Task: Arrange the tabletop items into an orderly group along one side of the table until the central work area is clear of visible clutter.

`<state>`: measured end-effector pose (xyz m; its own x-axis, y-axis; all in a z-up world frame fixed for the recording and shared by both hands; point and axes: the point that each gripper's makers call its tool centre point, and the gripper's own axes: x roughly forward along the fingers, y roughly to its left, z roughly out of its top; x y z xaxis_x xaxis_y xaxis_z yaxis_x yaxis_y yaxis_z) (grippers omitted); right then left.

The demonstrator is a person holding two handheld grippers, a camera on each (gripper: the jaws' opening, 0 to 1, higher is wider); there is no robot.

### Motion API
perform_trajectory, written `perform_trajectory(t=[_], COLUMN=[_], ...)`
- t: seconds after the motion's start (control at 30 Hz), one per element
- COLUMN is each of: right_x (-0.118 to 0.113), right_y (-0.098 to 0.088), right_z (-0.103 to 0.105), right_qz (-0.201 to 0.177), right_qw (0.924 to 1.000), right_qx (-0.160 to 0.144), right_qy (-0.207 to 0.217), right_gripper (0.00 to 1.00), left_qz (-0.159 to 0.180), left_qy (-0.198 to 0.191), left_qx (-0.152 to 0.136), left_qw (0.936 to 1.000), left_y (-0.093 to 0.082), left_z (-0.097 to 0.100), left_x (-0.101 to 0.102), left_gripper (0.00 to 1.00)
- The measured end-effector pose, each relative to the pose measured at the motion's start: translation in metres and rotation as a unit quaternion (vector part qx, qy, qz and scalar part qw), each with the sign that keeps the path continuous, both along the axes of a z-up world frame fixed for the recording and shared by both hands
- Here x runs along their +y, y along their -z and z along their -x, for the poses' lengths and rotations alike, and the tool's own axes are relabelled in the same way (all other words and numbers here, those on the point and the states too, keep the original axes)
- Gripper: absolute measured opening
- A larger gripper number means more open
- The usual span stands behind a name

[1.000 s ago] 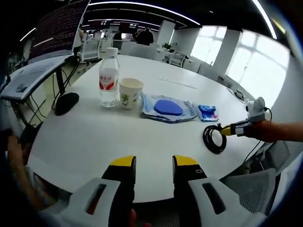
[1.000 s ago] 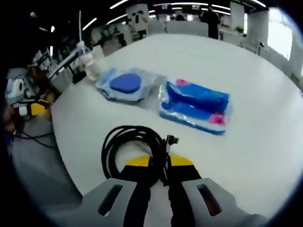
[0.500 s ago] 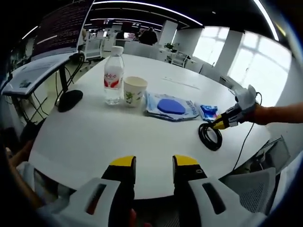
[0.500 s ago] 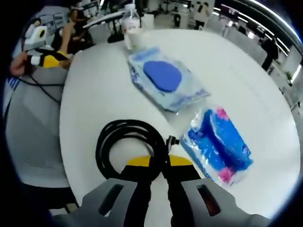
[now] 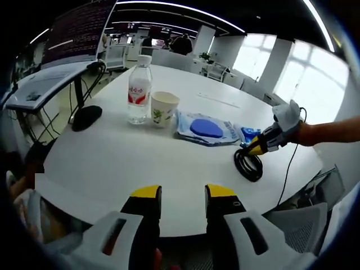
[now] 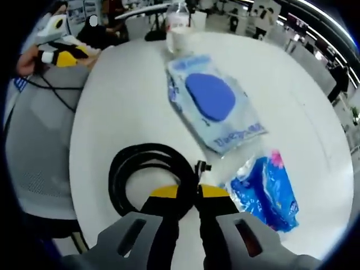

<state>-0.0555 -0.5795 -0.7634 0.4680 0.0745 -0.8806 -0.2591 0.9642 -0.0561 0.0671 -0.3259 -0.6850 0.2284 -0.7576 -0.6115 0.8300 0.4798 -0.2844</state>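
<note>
A water bottle (image 5: 139,90), a paper cup (image 5: 164,108), a clear packet with a blue pad (image 5: 207,128) and a small blue packet (image 5: 250,134) stand in a row across the white round table (image 5: 124,163). My left gripper (image 5: 184,194) is open at the near edge, holding nothing. The black cable coil (image 5: 248,164) lies at the right, with my right gripper (image 5: 260,147) shut on it. In the right gripper view my right gripper (image 6: 189,192) pinches the cable coil (image 6: 147,174); beyond lie the blue pad packet (image 6: 216,101) and the blue-and-pink packet (image 6: 267,191).
A dark rounded object (image 5: 86,117) sits near the table's left edge beside a side desk with a screen (image 5: 50,79). A grey mesh chair (image 5: 298,225) stands off the table's near right edge. Bare tabletop (image 5: 112,157) lies between my left gripper and the row.
My right gripper, still shut on the cable, has swung round and carried the coil a little toward the blue packets. My left gripper has stayed open at the near edge.
</note>
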Motion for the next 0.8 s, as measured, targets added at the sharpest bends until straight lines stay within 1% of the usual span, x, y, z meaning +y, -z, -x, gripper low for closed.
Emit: perform_trajectory(t=[0.13, 0.2, 0.27, 0.33, 0.4, 0.47, 0.5, 0.57, 0.6, 0.63, 0.67, 0.7, 0.73, 0.77, 0.8], right_x=[-0.003, -0.005, -0.007, -0.009, -0.013, -0.017, -0.019, -0.023, -0.025, -0.026, -0.028, -0.03, -0.032, -0.032, -0.032], right_y=[-0.001, -0.003, -0.005, -0.01, -0.014, -0.019, -0.022, -0.027, -0.031, -0.032, -0.035, -0.036, -0.04, -0.042, -0.044], right_z=[0.0, 0.001, 0.002, 0.004, 0.006, 0.01, 0.013, 0.018, 0.023, 0.025, 0.031, 0.036, 0.042, 0.047, 0.053], right_qz=[-0.001, -0.011, -0.015, -0.023, -0.033, -0.044, -0.053, -0.065, -0.069, -0.072, -0.076, -0.075, -0.077, -0.081, -0.087], right_qw=[0.9998, 0.9989, 0.9979, 0.9959, 0.9923, 0.9871, 0.982, 0.9738, 0.9679, 0.9658, 0.9596, 0.9554, 0.9483, 0.9438, 0.9373], right_qx=[-0.006, -0.015, -0.023, -0.036, -0.052, -0.068, -0.081, -0.098, -0.109, -0.112, -0.121, -0.126, -0.136, -0.141, -0.148], right_qy=[0.019, 0.044, 0.058, 0.08, 0.107, 0.138, 0.162, 0.195, 0.216, 0.222, 0.243, 0.256, 0.276, 0.288, 0.303], right_gripper=[0.11, 0.12, 0.14, 0.15, 0.17, 0.17, 0.18, 0.19, 0.2, 0.2, 0.21, 0.22, 0.23, 0.23, 0.25], left_qz=[-0.001, -0.001, -0.002, -0.003, -0.005, -0.005, -0.006, -0.005, -0.004, -0.004, -0.004, -0.003, -0.003, -0.005, -0.004], left_qy=[0.001, 0.003, 0.006, 0.011, 0.017, 0.021, 0.025, 0.029, 0.031, 0.035, 0.037, 0.04, 0.042, 0.045, 0.047], left_qx=[-0.001, -0.001, -0.003, -0.006, -0.009, -0.013, -0.016, -0.021, -0.023, -0.027, -0.03, -0.033, -0.035, -0.04, -0.042], left_qw=[1.0, 1.0, 1.0, 0.9999, 0.9998, 0.9997, 0.9995, 0.9993, 0.9992, 0.999, 0.9988, 0.9987, 0.9985, 0.9982, 0.998], left_y=[0.0, 0.0, -0.001, -0.001, -0.002, -0.004, -0.005, -0.007, -0.009, -0.011, -0.012, -0.013, -0.014, -0.016, -0.017], left_z=[-0.001, -0.001, -0.002, -0.002, -0.004, -0.006, -0.008, -0.012, -0.013, -0.015, -0.017, -0.019, -0.02, -0.022, -0.024], left_x=[-0.001, -0.002, -0.003, -0.005, -0.008, -0.01, -0.013, -0.017, -0.019, -0.021, -0.023, -0.025, -0.026, -0.028, -0.029], left_gripper=[0.29, 0.29, 0.29, 0.29, 0.29, 0.29, 0.3, 0.3, 0.3, 0.3, 0.3, 0.31, 0.31, 0.31, 0.31])
